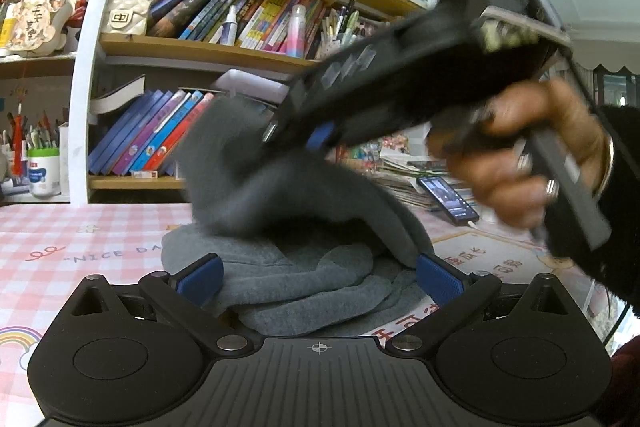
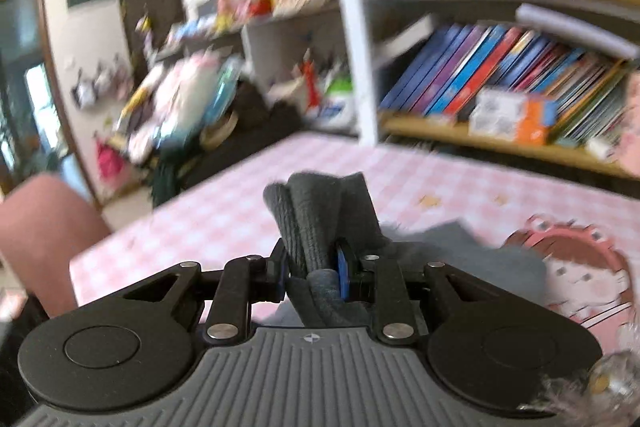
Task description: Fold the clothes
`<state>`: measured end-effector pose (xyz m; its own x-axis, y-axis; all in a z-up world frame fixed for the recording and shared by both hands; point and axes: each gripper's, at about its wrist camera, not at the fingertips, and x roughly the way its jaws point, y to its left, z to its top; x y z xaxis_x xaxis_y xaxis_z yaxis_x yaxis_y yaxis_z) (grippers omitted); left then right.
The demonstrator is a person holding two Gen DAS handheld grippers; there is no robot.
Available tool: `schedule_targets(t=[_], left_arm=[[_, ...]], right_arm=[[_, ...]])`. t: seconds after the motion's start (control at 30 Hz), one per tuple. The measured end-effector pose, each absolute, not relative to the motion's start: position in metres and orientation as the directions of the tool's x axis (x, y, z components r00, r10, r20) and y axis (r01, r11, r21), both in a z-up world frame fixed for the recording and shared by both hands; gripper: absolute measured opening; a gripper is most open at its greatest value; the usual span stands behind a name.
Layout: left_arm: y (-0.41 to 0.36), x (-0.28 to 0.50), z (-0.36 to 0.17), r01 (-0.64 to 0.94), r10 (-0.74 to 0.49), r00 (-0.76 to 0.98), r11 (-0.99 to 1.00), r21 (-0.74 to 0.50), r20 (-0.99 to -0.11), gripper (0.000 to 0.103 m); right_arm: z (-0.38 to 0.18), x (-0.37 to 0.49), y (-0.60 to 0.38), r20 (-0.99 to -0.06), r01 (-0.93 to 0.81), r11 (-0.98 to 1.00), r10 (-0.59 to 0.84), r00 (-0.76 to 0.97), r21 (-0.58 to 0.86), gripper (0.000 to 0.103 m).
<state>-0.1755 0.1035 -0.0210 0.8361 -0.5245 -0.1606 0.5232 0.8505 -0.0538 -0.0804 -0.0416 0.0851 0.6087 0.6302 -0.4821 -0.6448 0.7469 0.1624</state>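
Your left tool (image 1: pixel 319 277) spread wide around the crumpled grey fleece garment (image 1: pixel 296 267) on the pink checked surface (image 1: pixel 80 239), your right tool (image 2: pixel 314 267) pinching a lifted fold (blurred), wooden bookshelf (image 1: pixel 192 47) crammed with books behind.

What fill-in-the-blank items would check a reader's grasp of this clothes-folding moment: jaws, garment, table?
1. The right gripper is shut on a bunch of ____ fabric.
2. The left gripper has its jaws ____, with the grey garment lying between them.
3. The tablecloth has a pink and white ____ pattern.
4. Behind the table, shelves hold rows of ____.

Missing words: grey; open; checked; books
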Motion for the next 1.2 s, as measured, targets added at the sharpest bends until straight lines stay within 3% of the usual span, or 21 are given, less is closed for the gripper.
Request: schedule_targets(t=[0.13,0.2,0.5,0.77,1.0,1.2], left_arm=[[0.103,-0.176,-0.022,0.525,-0.525,0.835,0.850,-0.051,-0.162,0.103],[0.103,-0.176,-0.021,0.523,-0.524,0.835,0.851,-0.052,-0.165,0.103],[0.102,-0.176,-0.021,0.515,-0.514,0.839,0.856,-0.043,-0.178,0.103],[0.104,-0.174,-0.021,0.515,-0.515,0.837,0.856,-0.051,-0.186,0.103],[0.106,-0.184,-0.022,0.532,-0.529,0.834,0.847,-0.027,-0.155,0.103],[0.120,-0.195,-0.007,0.502,-0.510,0.850,0.860,-0.088,-0.129,0.103]], right_arm=[[0.073,-0.078,-0.031,-0.510,-0.667,0.721,0.652,0.561,0.187,0.031],[0.073,-0.079,-0.032,-0.508,-0.682,0.702,0.673,0.538,0.208,0.049],[0.086,-0.086,-0.064,-0.414,-0.708,0.613,0.780,0.470,0.351,0.082],[0.088,-0.087,-0.123,-0.375,-0.603,0.732,0.681,0.629,0.317,0.089],[0.056,-0.077,-0.158,-0.441,-0.459,0.850,0.527,0.727,0.259,0.090],[0.025,-0.068,-0.168,-0.499,-0.420,0.858,0.514,0.697,0.297,0.091]])
